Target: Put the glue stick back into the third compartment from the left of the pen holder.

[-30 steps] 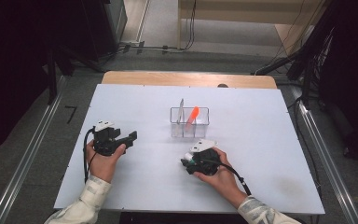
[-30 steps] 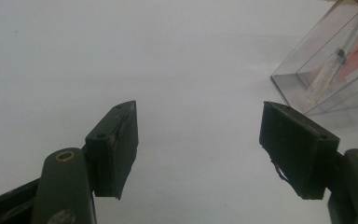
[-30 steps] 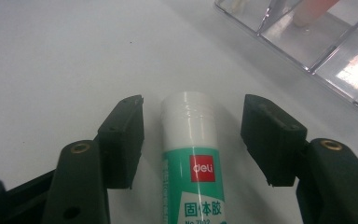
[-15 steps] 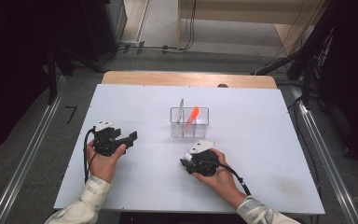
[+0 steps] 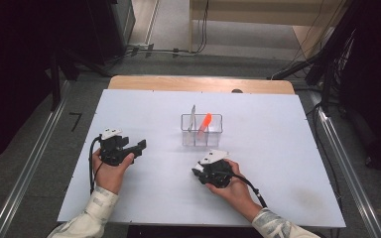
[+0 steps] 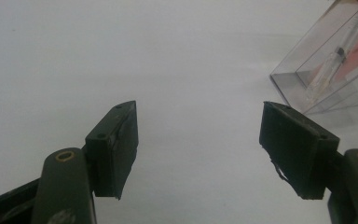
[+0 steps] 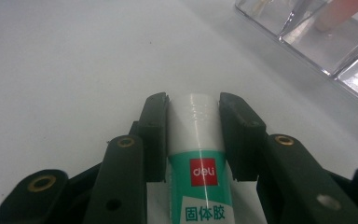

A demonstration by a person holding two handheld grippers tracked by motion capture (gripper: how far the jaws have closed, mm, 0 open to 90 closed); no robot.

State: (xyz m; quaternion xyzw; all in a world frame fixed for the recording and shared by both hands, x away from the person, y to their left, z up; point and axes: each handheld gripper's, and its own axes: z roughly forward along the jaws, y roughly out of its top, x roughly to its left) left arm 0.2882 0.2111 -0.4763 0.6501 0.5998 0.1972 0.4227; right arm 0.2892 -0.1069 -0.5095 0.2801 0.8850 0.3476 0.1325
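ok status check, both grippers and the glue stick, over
Left hand-held gripper open, holding nothing. Right hand-held gripper has just been closing, pads now against the glue stick. Clear organizer just ahead, nothing between.

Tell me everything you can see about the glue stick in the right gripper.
The glue stick is a round tube, apparently plastic, with a white cap end and a green label bearing a red "deli" square and white Chinese characters. It lies low over the white table, cap pointing forward. The right gripper, whose jaws have just been closing, presses both its sides.
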